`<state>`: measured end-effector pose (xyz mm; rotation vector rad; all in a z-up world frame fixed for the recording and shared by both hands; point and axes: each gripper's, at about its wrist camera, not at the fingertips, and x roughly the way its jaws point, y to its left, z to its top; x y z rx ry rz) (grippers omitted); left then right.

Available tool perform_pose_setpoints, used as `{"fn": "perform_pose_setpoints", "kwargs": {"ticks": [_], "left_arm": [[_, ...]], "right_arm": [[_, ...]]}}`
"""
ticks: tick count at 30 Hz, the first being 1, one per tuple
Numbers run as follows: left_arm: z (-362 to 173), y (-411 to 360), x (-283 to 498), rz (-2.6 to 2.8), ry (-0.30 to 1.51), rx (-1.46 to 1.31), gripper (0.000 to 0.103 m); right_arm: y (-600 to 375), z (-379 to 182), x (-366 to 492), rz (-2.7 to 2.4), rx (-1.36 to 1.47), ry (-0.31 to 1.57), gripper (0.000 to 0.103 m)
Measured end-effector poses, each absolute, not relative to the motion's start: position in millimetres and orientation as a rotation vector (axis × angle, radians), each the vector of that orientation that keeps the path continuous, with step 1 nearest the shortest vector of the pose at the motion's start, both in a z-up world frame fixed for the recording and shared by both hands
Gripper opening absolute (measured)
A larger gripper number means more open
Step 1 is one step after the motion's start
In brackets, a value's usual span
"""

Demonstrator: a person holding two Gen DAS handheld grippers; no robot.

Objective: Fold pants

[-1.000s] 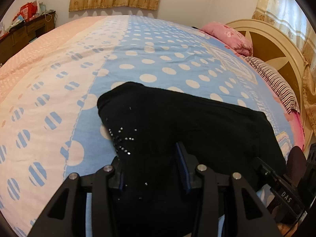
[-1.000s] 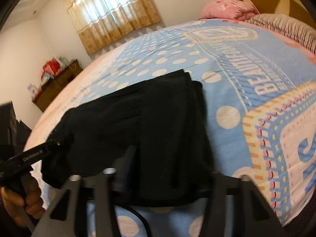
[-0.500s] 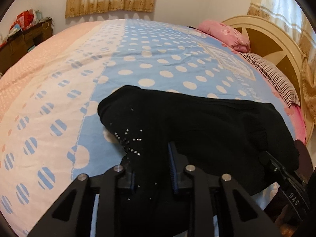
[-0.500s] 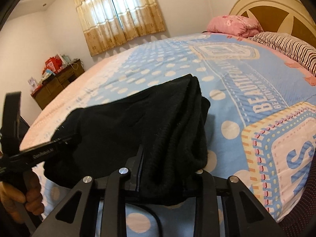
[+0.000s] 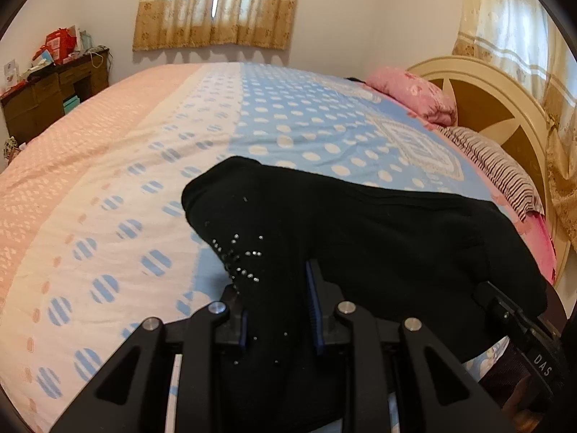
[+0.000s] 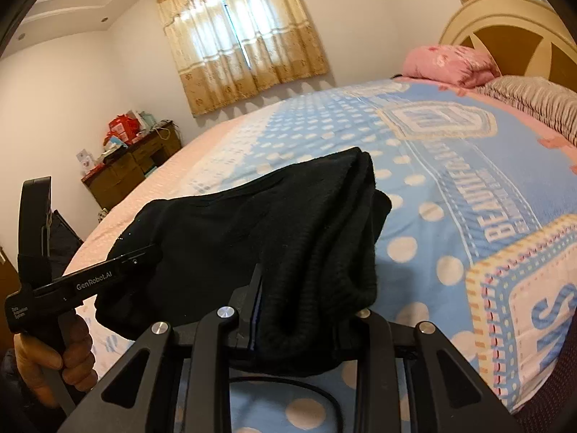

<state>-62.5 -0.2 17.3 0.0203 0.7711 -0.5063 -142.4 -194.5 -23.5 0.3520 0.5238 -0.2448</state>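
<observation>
Pinching the near edge of the black pants [image 5: 360, 238] are 2 clamped grippers, left gripper [image 5: 277, 310] and right gripper [image 6: 299, 310], lifting it off the bedspread [image 5: 144, 180]. The bunched knit could slip out unevenly, skewing the fold

I see black pants [image 5: 378, 252] with a small cluster of silver studs near their left edge. The bedspread [image 5: 295, 126] under them is light blue with white dots; further left it turns white with blue striped dots, then pink with pale flecks. On its right side I read white lettering on blue. The far pillow [image 5: 414, 93] is pink; the nearer pillow [image 5: 505, 176] has dark and white stripes. The curtains [image 6: 241, 36] are beige-gold.
</observation>
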Motion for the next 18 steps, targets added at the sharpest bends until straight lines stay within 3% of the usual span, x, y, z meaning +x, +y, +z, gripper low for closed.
{"fn": "perform_pose_setpoints", "kwargs": {"ticks": [18], "left_arm": [[40,57,-35,-0.358,0.717,-0.034,0.026]], "right_arm": [[-146,11,-83,-0.079,0.307,0.458,0.029]]}}
